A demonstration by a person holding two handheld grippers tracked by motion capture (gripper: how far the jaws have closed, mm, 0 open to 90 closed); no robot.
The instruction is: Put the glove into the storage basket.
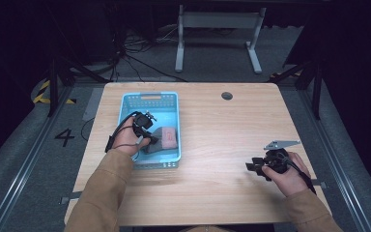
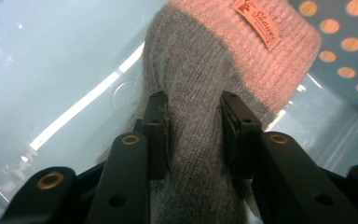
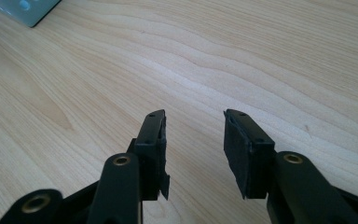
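Wooden worktop (image 1: 212,145) carries a blue basket (image 1: 149,99). Inside it, left gripper (image 2: 193,123) jaws pinch grey-pink knit (image 2: 223,60), prob. a sock. Right gripper (image 3: 193,135) idles well right of basket, jaws apart. Risk: soft fold slips free on lifting.

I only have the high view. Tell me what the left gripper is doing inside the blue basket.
Observer: The left gripper has its jaws closed on the grey part of a knitted sock.
Operator: Describe the sock's other end.
Observer: It has a pink cuff with a small sewn label; the lettering is too blurred to read.
Operator: Report the right gripper.
Observer: The right gripper has its jaws apart with nothing between them, above bare wooden table.
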